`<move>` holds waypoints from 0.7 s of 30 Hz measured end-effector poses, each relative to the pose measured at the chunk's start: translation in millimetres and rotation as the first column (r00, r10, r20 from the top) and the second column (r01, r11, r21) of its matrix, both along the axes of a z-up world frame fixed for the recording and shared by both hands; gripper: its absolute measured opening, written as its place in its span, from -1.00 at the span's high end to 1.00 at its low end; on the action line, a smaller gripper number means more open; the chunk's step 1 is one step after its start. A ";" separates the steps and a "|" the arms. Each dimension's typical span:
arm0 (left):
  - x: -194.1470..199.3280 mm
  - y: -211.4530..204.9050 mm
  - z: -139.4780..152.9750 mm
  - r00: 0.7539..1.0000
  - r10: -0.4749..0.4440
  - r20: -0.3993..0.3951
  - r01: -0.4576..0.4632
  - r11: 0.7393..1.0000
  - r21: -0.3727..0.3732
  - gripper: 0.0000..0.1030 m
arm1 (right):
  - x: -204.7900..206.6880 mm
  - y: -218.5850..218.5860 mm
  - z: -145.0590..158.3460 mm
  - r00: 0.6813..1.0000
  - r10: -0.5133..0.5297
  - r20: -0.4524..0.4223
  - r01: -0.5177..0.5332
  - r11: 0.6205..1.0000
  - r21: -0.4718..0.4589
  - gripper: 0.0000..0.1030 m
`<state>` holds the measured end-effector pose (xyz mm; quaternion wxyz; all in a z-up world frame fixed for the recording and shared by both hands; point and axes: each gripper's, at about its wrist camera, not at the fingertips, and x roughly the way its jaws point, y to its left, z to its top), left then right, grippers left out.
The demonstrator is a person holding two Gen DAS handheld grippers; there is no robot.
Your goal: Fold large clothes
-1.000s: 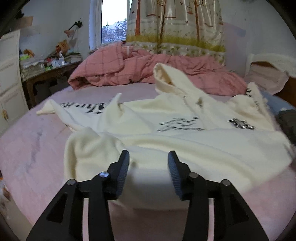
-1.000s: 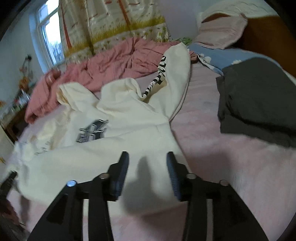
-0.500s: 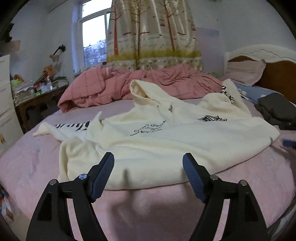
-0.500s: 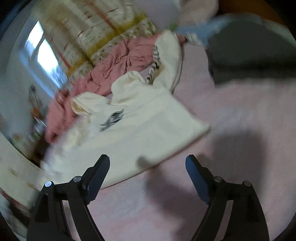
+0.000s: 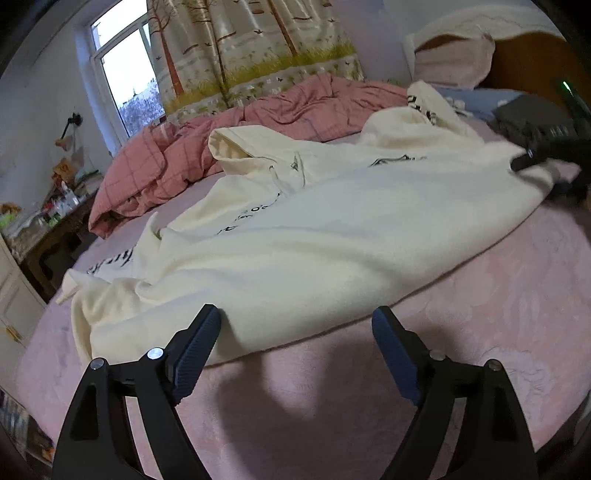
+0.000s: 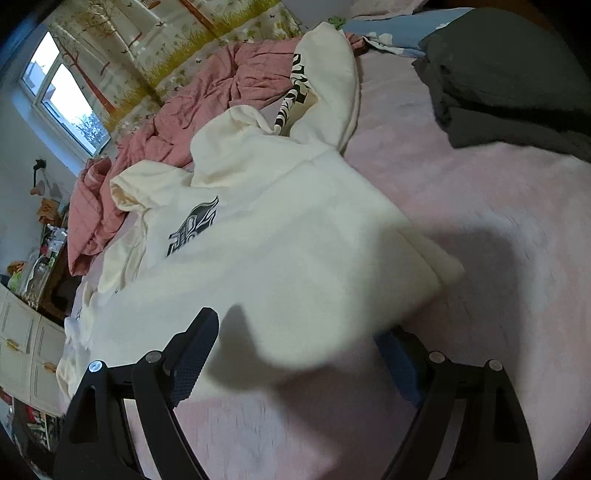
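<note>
A cream hoodie (image 5: pixel 314 236) with black prints lies spread on the pink bed sheet (image 5: pixel 480 314), hood toward the back. My left gripper (image 5: pixel 295 321) hovers at its near hem; its jaws are opening, and the hem edge lies between the fingertips with neither pad pressing on it. My right gripper (image 6: pixel 295 325) stands open over the hoodie's (image 6: pixel 295 240) right bottom corner. The cloth's edge covers the tip of its right finger. In the left wrist view the right gripper (image 5: pixel 543 173) shows as a dark shape at the hoodie's far right corner.
A crumpled pink checked duvet (image 5: pixel 229 136) lies behind the hoodie. Dark grey folded clothes (image 6: pixel 509 74) sit on the bed's right side, by a blue pillow (image 6: pixel 391 33). A cluttered side table (image 5: pixel 48 225) and white cabinet (image 6: pixel 22 343) stand at the left.
Both grippers' jaws have spread from a narrow gap to wide apart. The left view has slid sideways along the hem and rolled. The right gripper has dropped toward the hoodie's corner.
</note>
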<state>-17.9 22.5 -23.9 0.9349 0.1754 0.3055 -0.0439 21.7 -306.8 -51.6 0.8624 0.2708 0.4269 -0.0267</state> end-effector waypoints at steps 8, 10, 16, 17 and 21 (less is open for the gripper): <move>-0.9 -4.9 -5.8 1.000 -0.015 -0.016 0.015 1.000 -0.010 -0.66 | 35.0 -15.3 -0.5 0.999 -0.033 -0.007 0.032 0.998 -0.058 0.33; -2.5 -4.1 -3.2 1.000 -0.004 0.005 0.004 1.000 -0.020 -0.66 | 30.0 -16.2 1.8 0.999 -0.029 0.030 0.029 0.999 -0.013 0.61; -27.0 17.3 25.2 0.991 -0.024 0.134 0.050 0.980 -0.195 -0.66 | -29.7 26.7 47.6 0.989 0.021 0.148 0.029 0.944 -0.329 0.76; -29.9 20.0 28.8 0.988 -0.027 0.151 0.059 0.976 -0.208 -0.65 | -40.9 39.7 57.5 0.984 0.059 0.171 0.018 0.909 -0.417 0.76; -36.9 35.9 40.1 0.985 -0.037 0.167 0.087 0.950 -0.300 -0.62 | -96.3 45.4 74.8 0.975 0.091 0.204 0.012 0.889 -0.457 0.78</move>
